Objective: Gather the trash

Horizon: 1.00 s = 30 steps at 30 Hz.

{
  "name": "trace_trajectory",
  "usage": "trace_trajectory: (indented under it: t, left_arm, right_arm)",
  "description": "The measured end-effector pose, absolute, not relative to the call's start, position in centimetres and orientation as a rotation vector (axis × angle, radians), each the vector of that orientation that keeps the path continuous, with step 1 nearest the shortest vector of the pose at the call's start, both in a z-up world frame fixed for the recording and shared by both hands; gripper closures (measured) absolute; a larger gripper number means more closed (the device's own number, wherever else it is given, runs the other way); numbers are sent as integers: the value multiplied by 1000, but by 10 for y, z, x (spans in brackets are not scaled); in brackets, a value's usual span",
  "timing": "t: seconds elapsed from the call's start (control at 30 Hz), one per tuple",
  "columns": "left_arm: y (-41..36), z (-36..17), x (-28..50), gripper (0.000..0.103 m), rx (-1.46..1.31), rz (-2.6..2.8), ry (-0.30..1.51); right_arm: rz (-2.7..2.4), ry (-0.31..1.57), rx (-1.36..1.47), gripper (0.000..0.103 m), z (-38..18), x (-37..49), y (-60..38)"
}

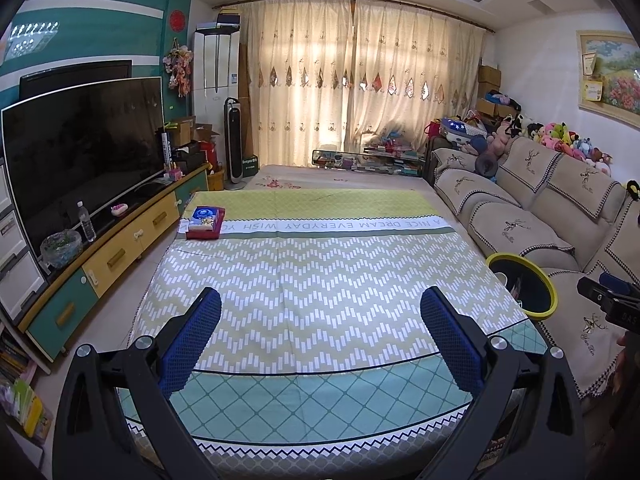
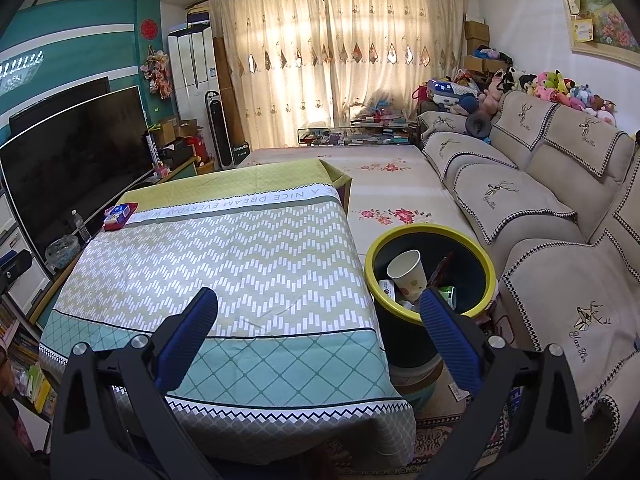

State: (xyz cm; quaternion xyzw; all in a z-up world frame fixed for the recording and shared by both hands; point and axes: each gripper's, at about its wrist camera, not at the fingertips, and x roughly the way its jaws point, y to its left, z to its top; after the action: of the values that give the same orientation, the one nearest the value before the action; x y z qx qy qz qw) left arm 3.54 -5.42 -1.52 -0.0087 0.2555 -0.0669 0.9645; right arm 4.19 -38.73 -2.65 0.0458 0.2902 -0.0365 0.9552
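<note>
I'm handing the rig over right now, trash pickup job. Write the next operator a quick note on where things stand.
Left gripper: open, empty, over the near end of the covered table.
Right gripper: open, empty, over the table's near right corner, close to the bin.
Trash bin: black with a yellow rim, on the floor between table and sofa. It already holds a paper cup and some wrappers.
Table: the only thing on it is a tissue pack in a red tray at the far left; no loose trash visible.
Left: collection looks done; check the floor, which is mostly hidden.
</note>
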Motion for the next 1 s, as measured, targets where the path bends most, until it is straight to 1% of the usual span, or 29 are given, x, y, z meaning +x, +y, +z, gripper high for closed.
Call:
trace_trajectory:
  t: [1.0]
  left_arm:
    - [-54, -24, 41, 5, -13, -142, 530]
  right_arm:
    - [-73, 596, 95, 7, -31, 43, -384]
